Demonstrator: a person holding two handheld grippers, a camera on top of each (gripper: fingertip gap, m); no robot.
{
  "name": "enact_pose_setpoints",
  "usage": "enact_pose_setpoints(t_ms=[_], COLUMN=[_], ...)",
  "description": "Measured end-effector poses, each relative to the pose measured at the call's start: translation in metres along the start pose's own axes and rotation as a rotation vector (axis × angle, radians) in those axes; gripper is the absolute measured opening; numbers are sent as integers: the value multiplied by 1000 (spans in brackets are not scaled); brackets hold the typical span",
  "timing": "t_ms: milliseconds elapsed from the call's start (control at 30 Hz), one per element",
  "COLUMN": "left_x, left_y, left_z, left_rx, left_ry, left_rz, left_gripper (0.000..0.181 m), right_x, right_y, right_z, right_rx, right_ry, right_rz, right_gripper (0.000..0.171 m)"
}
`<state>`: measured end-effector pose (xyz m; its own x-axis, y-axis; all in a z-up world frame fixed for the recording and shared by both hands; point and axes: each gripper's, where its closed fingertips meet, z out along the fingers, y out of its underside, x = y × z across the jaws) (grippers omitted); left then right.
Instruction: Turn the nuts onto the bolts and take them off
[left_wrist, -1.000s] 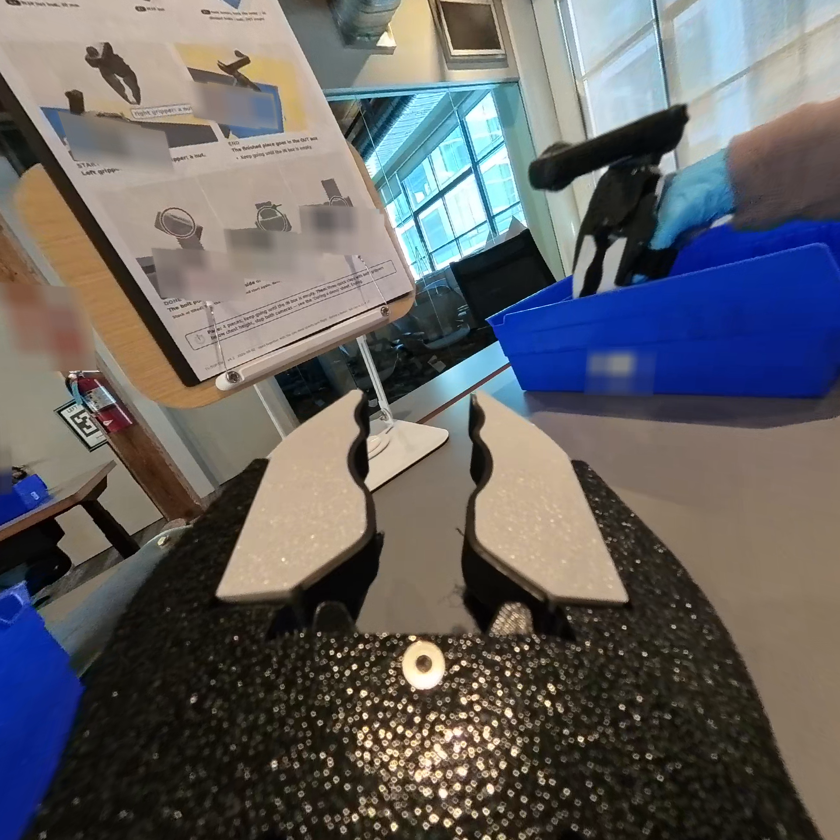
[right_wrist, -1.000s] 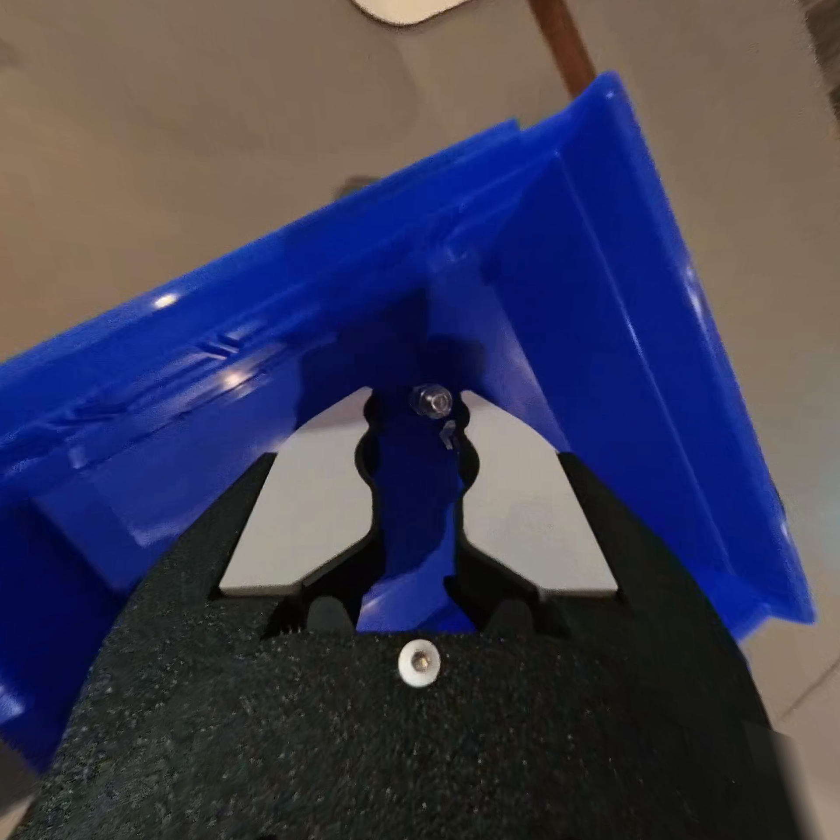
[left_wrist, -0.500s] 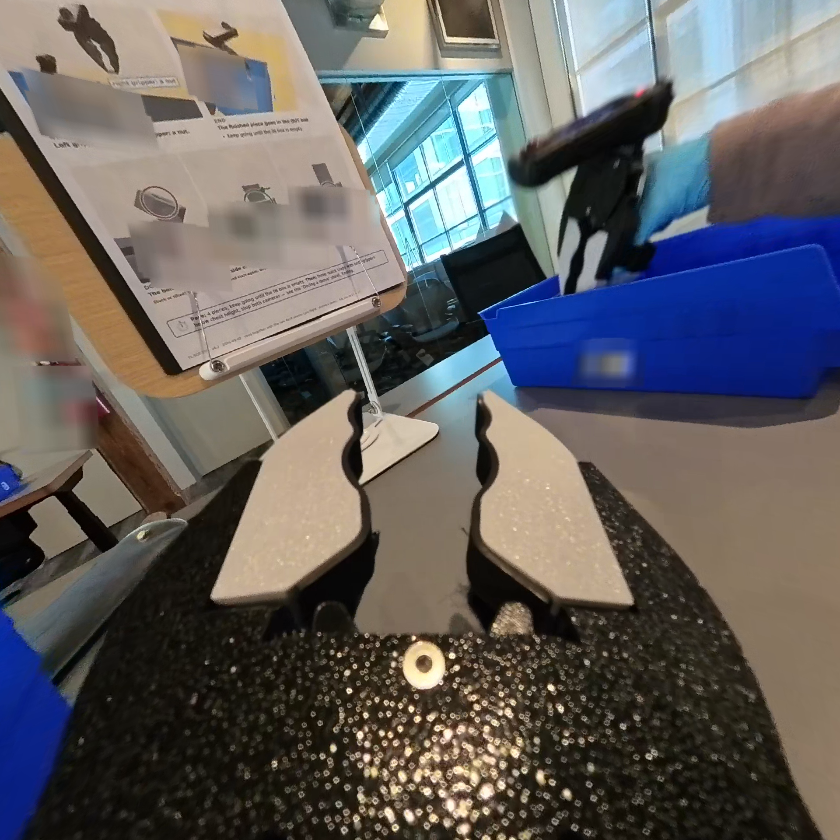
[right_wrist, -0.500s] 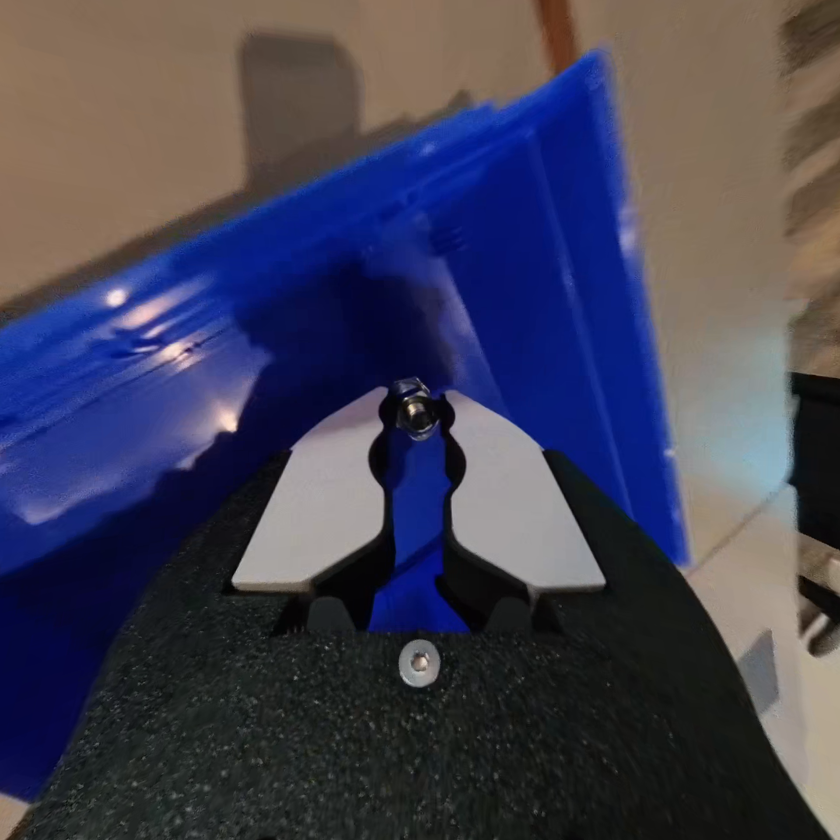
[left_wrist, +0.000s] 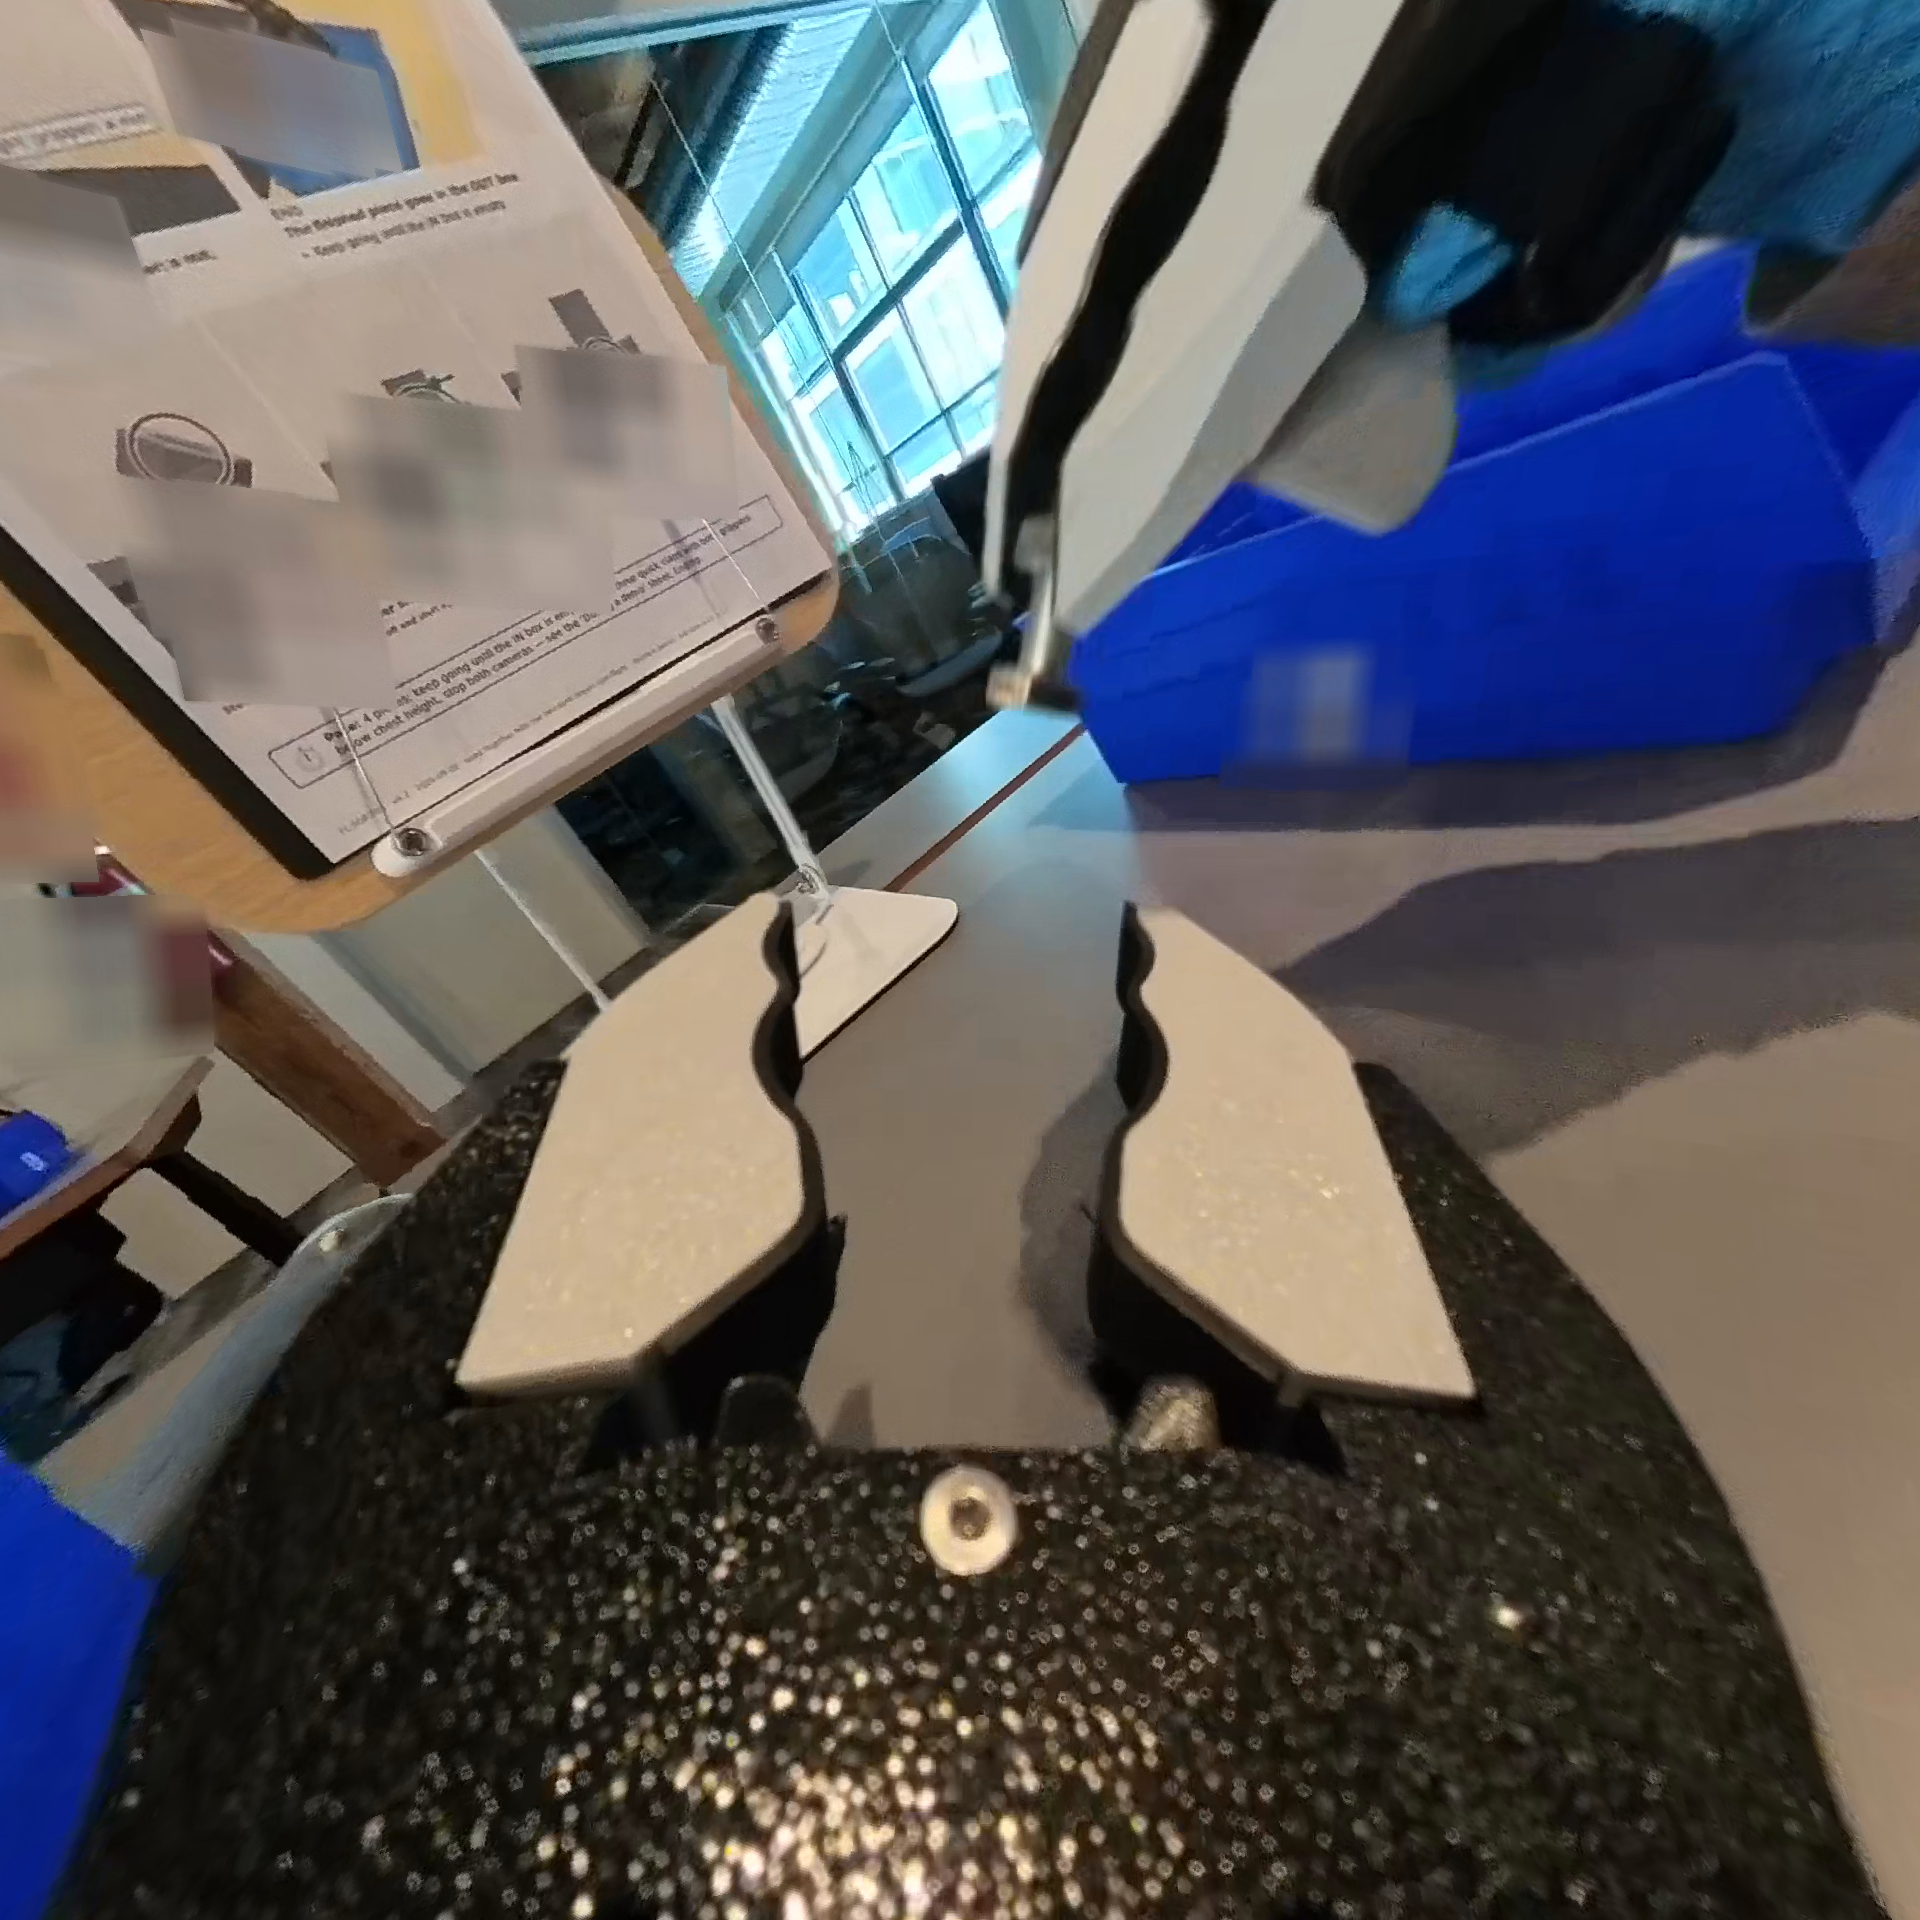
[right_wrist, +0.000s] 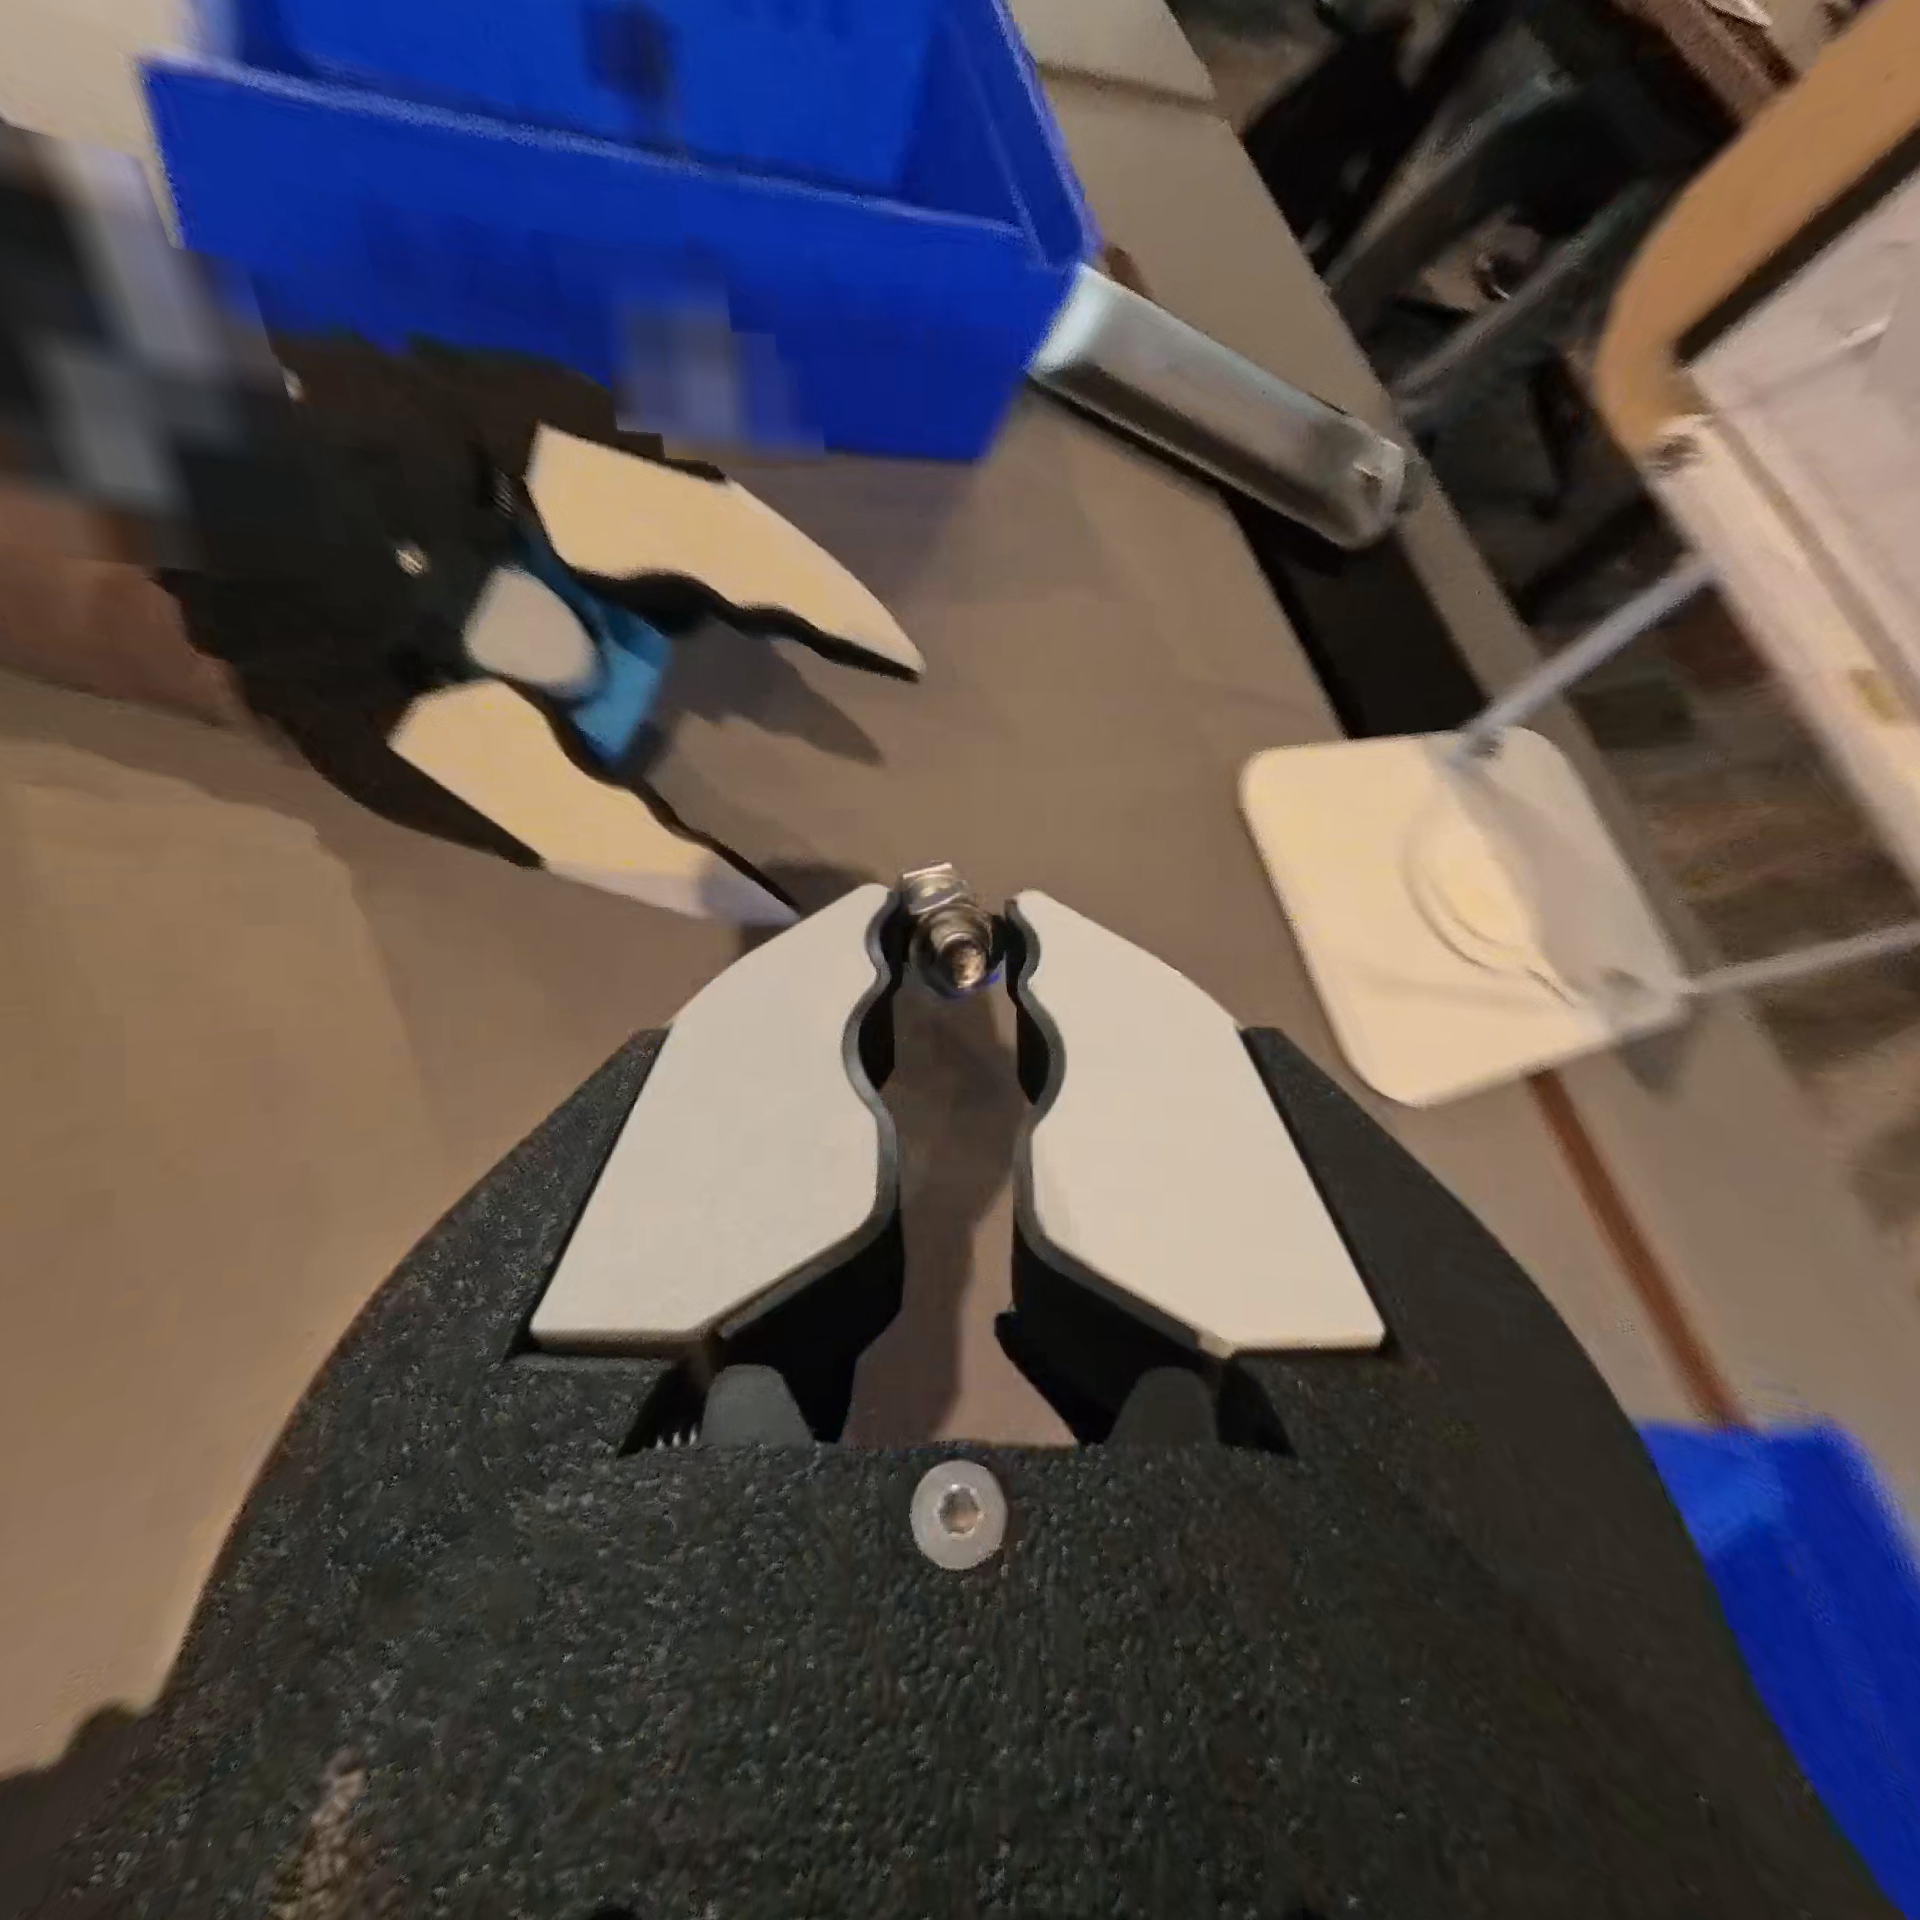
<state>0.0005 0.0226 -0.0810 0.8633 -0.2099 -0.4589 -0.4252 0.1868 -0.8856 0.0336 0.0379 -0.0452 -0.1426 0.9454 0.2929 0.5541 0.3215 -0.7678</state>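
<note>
Bolt (right_wrist: 943, 940) — nut blurred — pinched in right tongs (right_wrist: 948, 914); left tongs (left_wrist: 961, 971) spread, empty.

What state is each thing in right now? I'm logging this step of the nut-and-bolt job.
right gripper: shut on the bolt.
bolt: pinched at the fingertips, nut on it, off the table.
left gripper: open, empty, low over the table.
blue bin: standing on the table; contents hidden.
instruction board: upright, tilted on its stand.

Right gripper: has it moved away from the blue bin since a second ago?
Yes. The right gripper, shut on the bolt, has left the blue bin and now hangs over the table near the left gripper.
</note>
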Motion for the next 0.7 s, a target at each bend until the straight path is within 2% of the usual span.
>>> enact_pose_setpoints(t_ms=[33,200,400,500,600,700], left_x=[1,11,16,15,12,5], left_y=[0,2,2,1,0,1], left_z=[-1,-3,-4,-4,-4,-5], left_rx=[-5,-28,-37,-40,-54,-65], left_ry=[1,20,7,-9,5,-4], left_rz=[29,196,287,333,285,173], left_gripper=[58,47,21,20,20,20], right_x=[-8,-30,-43,-43,-40,-22], right_y=[0,2,2,1,-1,-10], right_z=[9,30,37,36,35,31], right_rx=[33,177,248,278,353,524], right_ry=[-32,-113,-178,-192,-192,-101], right_rz=[30,141,200,219,266,392], right_gripper=[18,18,18,18,18,30])
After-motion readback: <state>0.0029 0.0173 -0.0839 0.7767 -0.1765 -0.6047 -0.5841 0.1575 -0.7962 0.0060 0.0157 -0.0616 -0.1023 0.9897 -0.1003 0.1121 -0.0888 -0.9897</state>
